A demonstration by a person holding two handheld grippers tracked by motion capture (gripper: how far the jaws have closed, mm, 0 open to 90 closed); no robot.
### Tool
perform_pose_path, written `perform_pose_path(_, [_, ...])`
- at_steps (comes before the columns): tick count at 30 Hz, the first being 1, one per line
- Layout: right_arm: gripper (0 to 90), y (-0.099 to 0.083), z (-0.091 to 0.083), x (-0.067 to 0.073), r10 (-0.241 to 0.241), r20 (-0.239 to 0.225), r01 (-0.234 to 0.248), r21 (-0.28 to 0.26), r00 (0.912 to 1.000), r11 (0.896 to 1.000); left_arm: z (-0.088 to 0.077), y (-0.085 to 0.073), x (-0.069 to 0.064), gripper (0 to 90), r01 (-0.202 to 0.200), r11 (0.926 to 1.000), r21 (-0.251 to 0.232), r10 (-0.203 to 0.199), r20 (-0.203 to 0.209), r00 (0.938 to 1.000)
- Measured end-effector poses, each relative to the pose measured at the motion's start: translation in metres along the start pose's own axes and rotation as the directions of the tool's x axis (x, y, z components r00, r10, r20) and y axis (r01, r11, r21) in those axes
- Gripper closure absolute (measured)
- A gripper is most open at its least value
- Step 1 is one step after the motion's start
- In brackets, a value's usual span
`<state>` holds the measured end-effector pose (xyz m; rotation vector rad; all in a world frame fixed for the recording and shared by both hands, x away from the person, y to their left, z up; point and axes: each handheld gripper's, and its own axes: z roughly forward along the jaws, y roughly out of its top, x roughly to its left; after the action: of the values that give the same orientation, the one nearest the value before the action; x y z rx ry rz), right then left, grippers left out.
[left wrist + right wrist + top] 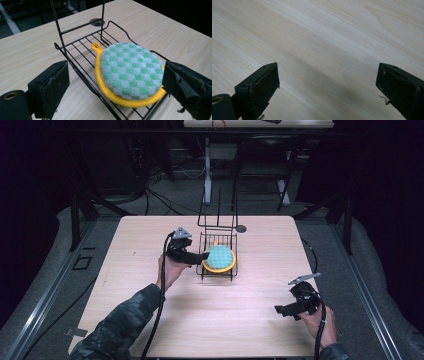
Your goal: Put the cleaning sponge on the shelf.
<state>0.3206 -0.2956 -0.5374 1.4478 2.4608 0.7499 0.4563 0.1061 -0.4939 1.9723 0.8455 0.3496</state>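
Potholder point(130, 73), round, green-and-white checked with a yellow rim, lying flat in the black wire rack point(218, 255) near the middle of the table point(150, 240). Small yellow hanging loop point(95, 47) pointing toward the rack's tall back posts. Left gripper point(202, 256) at the rack's left side, jaws spread wide and released, nothing between the pads; seen from its own camera, cloth ahead and between the jaw lines but untouched. Right gripper point(278, 310) well apart, near the table's front right corner, likewise released, jaws gaping over bare wood.

Likely light, soft and quilted: bends rather than resists, sags when lifted by one edge, no risk of breaking. Terry face looks grippy, not slippery. Best hold probably on the thick yellow rim at the side nearest the left gripper, where it overhangs the wires; the loop also an option, though thin and easy to miss. Care needed not to pinch a rack wire along with the cloth.
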Motion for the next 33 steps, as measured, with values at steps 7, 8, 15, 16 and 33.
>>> perform_pose_path(7, [4.4, 0.000, 0.000, 0.001, 0.007, 0.000, -0.007, 0.000, 1.0000, 1.000, -0.024, -0.006, -0.010, 3.7, -0.041, 0.9992, 0.000, 0.041, -0.015, 0.9990])
perform_pose_path(8, [4.3, 0.000, 0.000, 0.001, 0.007, 0.000, -0.007, 0.000, 1.0000, 1.000, -0.027, -0.007, -0.011, 3.6, -0.048, 0.9988, 0.003, 0.048, -0.016, 0.9987])
perform_pose_path(15, [4.3, 0.000, 0.000, 0.001, 0.000, 0.003, 0.000, 0.007, 1.0000, 1.000, -0.045, -0.014, -0.022, 1.8, -0.083, 0.9964, 0.017, 0.084, -0.024, 0.9962])
perform_pose_path(16, [4.3, 0.000, 0.000, 0.001, 0.000, 0.003, 0.000, 0.005, 1.0000, 1.000, -0.048, -0.015, -0.023, 1.3, -0.086, 0.9962, 0.016, 0.086, -0.024, 0.9960])
perform_pose_path(33, [4.3, 0.000, 0.000, 0.002, -0.003, 0.006, 0.003, 0.012, 1.0000, 1.000, -0.088, -0.057, -0.033, 0.3, -0.088, 0.9924, 0.086, 0.093, -0.055, 0.9941])
